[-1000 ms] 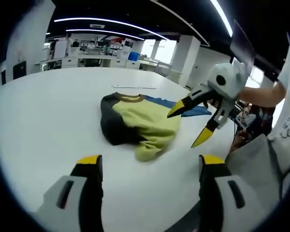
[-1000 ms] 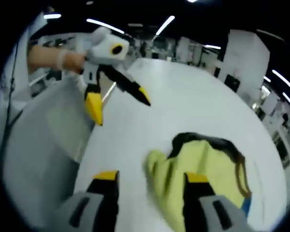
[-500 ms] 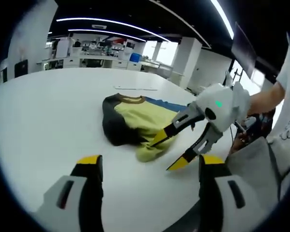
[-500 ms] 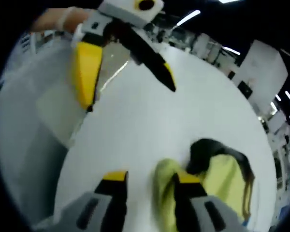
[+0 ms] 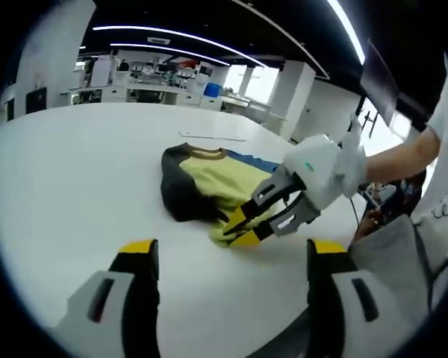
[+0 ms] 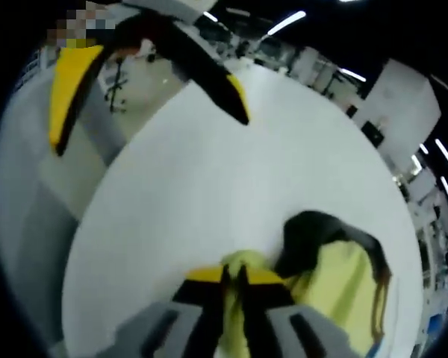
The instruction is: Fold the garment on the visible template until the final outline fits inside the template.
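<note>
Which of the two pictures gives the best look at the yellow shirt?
The left gripper view: the shirt lies whole on the table, the right gripper pinching its near edge. The right gripper view shows it partly, behind the jaws.

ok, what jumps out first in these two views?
The yellow shirt with dark sleeves, lying crumpled mid-way across the white table. The right hand-held gripper has its yellow tips pinched shut on the shirt's near edge. The left hand-held gripper hangs open above the table in front of it.
</note>
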